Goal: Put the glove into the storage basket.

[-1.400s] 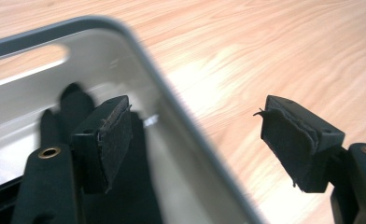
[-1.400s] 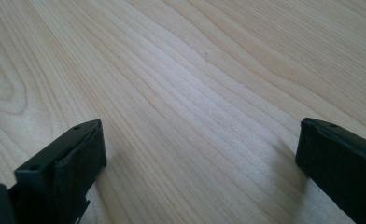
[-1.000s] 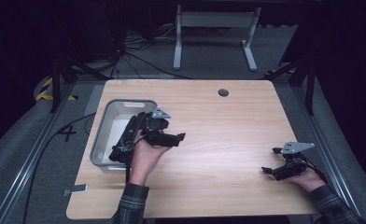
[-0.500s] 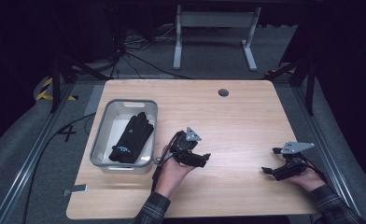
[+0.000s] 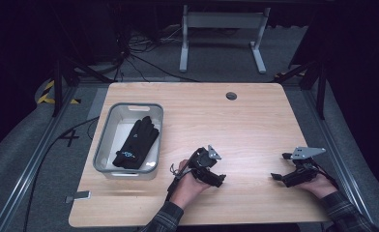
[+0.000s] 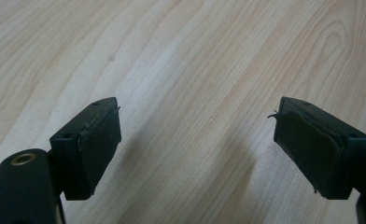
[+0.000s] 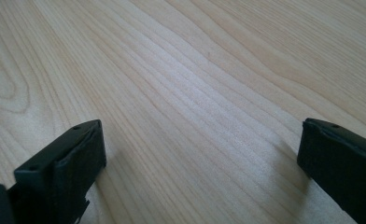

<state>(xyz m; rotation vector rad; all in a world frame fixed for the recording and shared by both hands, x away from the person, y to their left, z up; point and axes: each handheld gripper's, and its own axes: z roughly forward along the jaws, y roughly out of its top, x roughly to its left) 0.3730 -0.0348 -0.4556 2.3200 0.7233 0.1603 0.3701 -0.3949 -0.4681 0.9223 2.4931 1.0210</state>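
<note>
The tabletop (image 5: 255,121) carries a grey bin (image 5: 111,123) at left of centre, and a black glove (image 5: 137,143) lies inside it, fully contained. The left tool (image 5: 221,179), at lower centre, has just been opening, nothing between its spread jaws; the right tool (image 5: 274,177) is spread too. Little risk is judged, unless the bin is knocked.

Glove (image 5: 137,143) logo too small to read; tray (image 5: 111,125) rim hides its cuff

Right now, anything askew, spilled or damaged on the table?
Nothing spilled. The black glove lies diagonally in the grey bin. One oddity: the pad on the left tool looks frayed and lifting at its edge.
</note>
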